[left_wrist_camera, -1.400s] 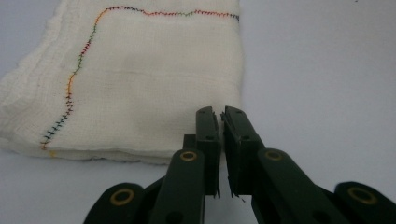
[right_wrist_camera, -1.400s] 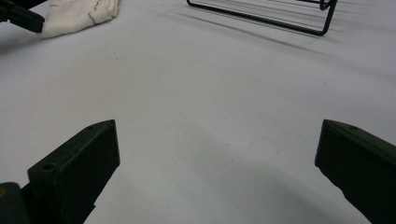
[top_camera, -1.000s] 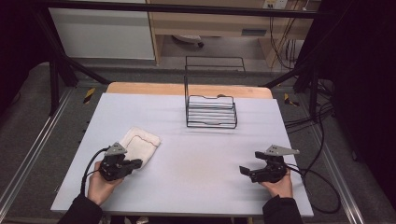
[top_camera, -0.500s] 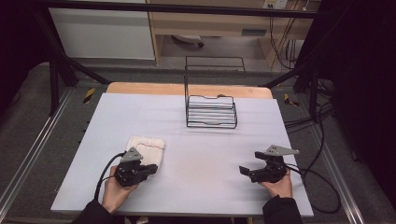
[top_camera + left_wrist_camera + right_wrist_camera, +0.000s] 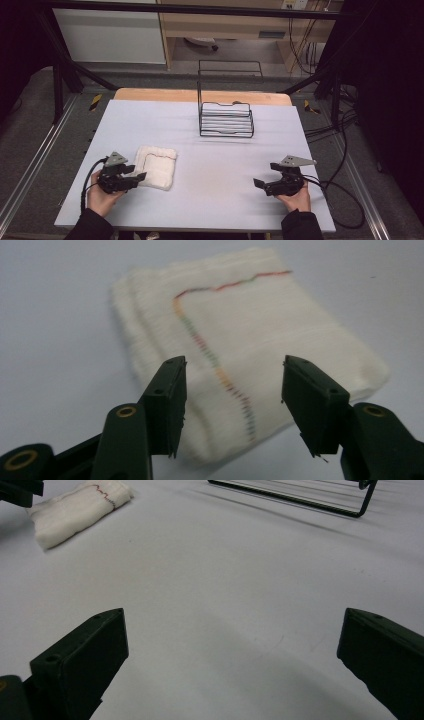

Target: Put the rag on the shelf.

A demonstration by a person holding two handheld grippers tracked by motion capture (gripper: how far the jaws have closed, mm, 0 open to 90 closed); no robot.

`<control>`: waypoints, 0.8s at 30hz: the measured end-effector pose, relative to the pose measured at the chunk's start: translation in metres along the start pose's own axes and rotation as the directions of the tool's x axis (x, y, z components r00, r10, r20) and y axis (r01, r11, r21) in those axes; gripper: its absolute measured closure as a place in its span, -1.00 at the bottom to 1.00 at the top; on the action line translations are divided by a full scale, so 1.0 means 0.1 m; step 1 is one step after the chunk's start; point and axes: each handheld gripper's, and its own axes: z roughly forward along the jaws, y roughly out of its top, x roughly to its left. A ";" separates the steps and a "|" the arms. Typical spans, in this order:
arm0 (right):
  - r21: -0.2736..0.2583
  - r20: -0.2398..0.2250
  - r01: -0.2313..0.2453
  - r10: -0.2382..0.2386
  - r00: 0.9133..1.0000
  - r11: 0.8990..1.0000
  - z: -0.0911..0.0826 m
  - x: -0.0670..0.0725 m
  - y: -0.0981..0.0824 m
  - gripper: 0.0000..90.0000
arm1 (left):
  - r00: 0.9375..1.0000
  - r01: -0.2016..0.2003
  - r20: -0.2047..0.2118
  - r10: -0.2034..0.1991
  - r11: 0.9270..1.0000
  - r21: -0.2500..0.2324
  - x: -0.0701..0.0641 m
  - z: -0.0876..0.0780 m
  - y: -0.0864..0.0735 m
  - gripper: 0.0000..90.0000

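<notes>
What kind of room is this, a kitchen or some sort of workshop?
Probably a lab or test bench: a bare white table inside a dark metal frame, loose cables on the floor, and little besides a folded cloth.

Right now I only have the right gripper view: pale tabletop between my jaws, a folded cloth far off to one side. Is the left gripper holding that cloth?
Observer: No. In the left gripper view the left gripper has just been opening; its jaws stand apart over the near edge of the folded cloth, pads not pressing it.
Operator: Anything on the cloth to aim by?
Observer: A multicoloured stitched line runs along it and turns a corner.
Operator: What is that black wire at my top edge?
Observer: A wire rack, standing at the table's far side.
</notes>
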 end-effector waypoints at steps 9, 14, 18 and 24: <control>0.001 0.008 0.015 -0.015 1.000 1.000 0.11 0.14 0.12 -0.98 | 0.999 0.050 -0.008 -0.050 0.997 0.057 0.16 0.03 -0.09 0.08; -0.004 0.007 0.031 -0.031 0.999 1.000 0.28 0.30 0.29 -0.95 | 0.997 0.070 0.025 -0.072 0.995 0.068 0.17 0.04 -0.12 0.27; 0.001 -0.012 0.047 -0.047 0.999 0.999 0.51 0.48 0.45 -0.91 | 0.997 0.073 0.032 -0.076 0.995 0.073 0.15 0.05 -0.13 0.42; 0.022 -0.050 0.055 -0.054 0.997 0.998 0.94 0.76 0.70 -0.87 | 0.997 0.062 0.030 -0.065 0.994 0.085 0.12 0.06 -0.12 0.47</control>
